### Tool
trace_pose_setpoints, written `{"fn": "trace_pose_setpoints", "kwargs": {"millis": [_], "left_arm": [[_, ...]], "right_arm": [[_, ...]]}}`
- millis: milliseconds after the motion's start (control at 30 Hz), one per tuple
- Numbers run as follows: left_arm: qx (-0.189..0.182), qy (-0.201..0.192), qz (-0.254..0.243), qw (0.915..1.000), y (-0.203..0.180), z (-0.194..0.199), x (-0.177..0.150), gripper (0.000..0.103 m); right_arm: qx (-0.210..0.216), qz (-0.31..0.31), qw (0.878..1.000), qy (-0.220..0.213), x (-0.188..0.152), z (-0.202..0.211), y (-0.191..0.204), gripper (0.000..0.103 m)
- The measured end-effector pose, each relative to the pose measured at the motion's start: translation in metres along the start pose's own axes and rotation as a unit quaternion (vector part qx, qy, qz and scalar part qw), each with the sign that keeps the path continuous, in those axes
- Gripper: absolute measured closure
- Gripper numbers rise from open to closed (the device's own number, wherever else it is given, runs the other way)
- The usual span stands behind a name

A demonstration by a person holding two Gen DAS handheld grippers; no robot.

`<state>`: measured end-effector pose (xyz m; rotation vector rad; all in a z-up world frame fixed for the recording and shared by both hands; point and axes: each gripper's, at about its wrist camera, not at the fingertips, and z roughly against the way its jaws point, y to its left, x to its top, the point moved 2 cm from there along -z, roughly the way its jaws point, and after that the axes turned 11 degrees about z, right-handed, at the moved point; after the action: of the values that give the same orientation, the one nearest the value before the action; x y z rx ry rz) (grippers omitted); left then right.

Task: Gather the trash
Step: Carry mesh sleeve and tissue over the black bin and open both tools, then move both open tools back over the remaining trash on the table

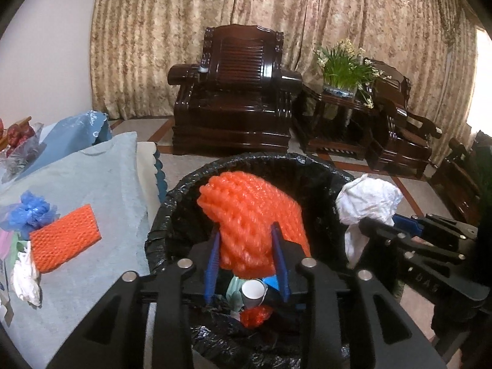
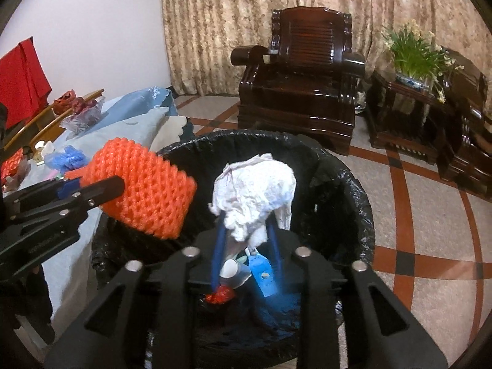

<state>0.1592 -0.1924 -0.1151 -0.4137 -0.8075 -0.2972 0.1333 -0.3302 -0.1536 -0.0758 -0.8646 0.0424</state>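
Foam net (image 1: 252,215), orange and bulging, sat pinched between the blue pads of the left hand-held gripper (image 1: 247,246), whose jaws were closed part-way against its sides. It hung over the open mouth of the bin (image 1: 172,190), which was lined with a black bag. In the right wrist view the same net (image 2: 144,187) showed above the bin's left rim (image 2: 190,147), with the left hand-held gripper (image 2: 101,190) reaching in from the side. The right hand-held gripper (image 2: 246,230) held a crumpled white tissue (image 2: 255,190) between its blue pads, jaws narrowed onto the wad, also above the bin's opening; from the left wrist the tissue (image 1: 366,203) appeared over the right rim. Down inside the bin lay a white paper cup (image 1: 252,292), a blue scrap (image 2: 261,270) and a small red-orange lump (image 2: 221,296). On the counter (image 1: 101,178), covered in pale blue cloth just beside the bin, another flat orange net (image 1: 64,233) lay near a bunched blue bag (image 1: 29,210) and a white wad (image 1: 26,276). Behind stood a dark wooden armchair (image 1: 236,92), a side table (image 1: 338,123) with a potted plant (image 1: 344,67), and patterned curtains (image 1: 246,0).
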Motion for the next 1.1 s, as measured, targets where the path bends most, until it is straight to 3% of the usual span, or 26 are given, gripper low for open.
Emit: {"fn": "trace_pose_setpoints", "kwargs": {"millis": [67,200,233,333,467,567,867,1100], "left_arm": [[-0.004,0.001,0.003,1.0000,0.000,0.000,0.001,0.057],[-0.008,0.000,0.008,0.9999,0.002,0.004,0.001,0.048],[-0.007,-0.001,0.009,0.9999,0.003,0.005,0.001,0.044],[-0.002,-0.011,0.013,0.9998,0.007,0.013,0.003,0.033],[0.012,-0.033,0.020,0.9992,0.020,0.030,0.007,0.017],[0.032,-0.055,0.027,0.9976,0.036,0.048,0.010,0.012],[0.100,-0.094,0.062,0.9886,0.100,0.097,0.007,0.010],[0.178,-0.115,0.088,0.9733,0.162,0.135,-0.007,0.009]], "right_arm": [[-0.006,-0.002,1.000,0.000,0.000,0.001,-0.001,0.059],[-0.018,-0.002,1.000,-0.002,-0.001,0.004,-0.003,0.042],[-0.021,-0.002,1.000,-0.003,-0.001,0.004,-0.003,0.030],[-0.029,0.000,0.999,-0.020,0.000,0.013,-0.001,0.010],[-0.019,-0.005,0.999,-0.035,0.006,0.020,0.005,0.006],[-0.008,-0.008,0.999,-0.050,0.014,0.026,0.013,0.006],[0.041,0.017,0.996,-0.076,0.045,0.028,0.066,0.006],[0.090,0.060,0.990,-0.085,0.067,0.017,0.130,0.006]]}}
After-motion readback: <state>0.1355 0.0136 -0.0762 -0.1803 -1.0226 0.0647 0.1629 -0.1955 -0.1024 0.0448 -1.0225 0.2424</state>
